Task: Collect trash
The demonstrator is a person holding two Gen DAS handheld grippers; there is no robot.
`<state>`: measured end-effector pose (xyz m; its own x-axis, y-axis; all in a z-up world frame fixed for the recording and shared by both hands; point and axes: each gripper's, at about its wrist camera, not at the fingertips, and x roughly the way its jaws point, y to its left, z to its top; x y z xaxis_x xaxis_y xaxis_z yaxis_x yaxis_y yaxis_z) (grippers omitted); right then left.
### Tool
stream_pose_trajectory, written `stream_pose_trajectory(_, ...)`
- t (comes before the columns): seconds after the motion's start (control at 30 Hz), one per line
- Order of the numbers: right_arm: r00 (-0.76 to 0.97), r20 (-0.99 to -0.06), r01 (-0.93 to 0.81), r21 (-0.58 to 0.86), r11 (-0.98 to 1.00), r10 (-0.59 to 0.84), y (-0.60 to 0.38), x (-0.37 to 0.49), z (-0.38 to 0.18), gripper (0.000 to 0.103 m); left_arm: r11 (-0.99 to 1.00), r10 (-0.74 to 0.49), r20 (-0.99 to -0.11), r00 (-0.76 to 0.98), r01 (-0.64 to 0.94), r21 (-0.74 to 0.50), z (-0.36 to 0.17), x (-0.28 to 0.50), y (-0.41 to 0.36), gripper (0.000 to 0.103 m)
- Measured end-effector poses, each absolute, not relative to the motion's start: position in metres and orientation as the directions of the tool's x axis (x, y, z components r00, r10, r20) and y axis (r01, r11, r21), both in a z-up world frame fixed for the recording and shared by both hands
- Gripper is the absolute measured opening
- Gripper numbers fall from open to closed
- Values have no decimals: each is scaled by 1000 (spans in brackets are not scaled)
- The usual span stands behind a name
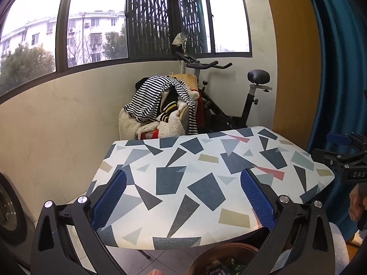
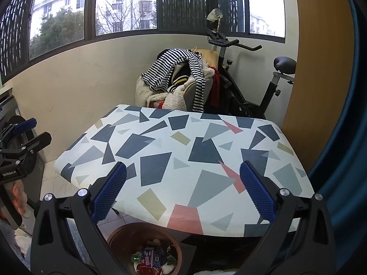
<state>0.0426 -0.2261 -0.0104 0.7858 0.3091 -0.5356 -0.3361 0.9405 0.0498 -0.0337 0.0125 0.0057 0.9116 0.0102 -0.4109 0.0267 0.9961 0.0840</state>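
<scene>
A table (image 1: 206, 183) (image 2: 183, 160) with a cloth of grey, blue and pink shapes fills the middle of both views; no trash lies on it. Below its near edge stands a round brown bin (image 2: 121, 236) (image 1: 220, 252) holding wrappers, among them a blue packet (image 2: 150, 256). My left gripper (image 1: 183, 197) hovers open above the near edge of the table with nothing between its blue pads. My right gripper (image 2: 183, 192) is open too and holds nothing. Each gripper shows at the side of the other's view: the right one (image 1: 344, 158), the left one (image 2: 20, 146).
A chair heaped with clothes (image 1: 160, 107) (image 2: 179, 80) and an exercise bike (image 1: 229, 96) (image 2: 252, 80) stand behind the table under the windows. A blue curtain (image 1: 339, 68) hangs on the right. A washing machine door (image 1: 9, 210) is at the left.
</scene>
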Motion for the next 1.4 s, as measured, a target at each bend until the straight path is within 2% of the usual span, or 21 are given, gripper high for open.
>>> stream_pose_trajectory(0.8,788,-530,-342,47,938,314,-220,33,-5,97,992,38,-396,917,12,124,11,-39,0,97)
stream_pose_trajectory(1.1,788,-534,-338,42,940,307,-218,33,-2,97,995,-3,-379,925,40,90,12,-40,2,97)
stream_pose_trajectory(1.4,788,-537,-334,39,942,302,-223,33,0,97,997,-16,-404,914,47,67,12,-36,2,97)
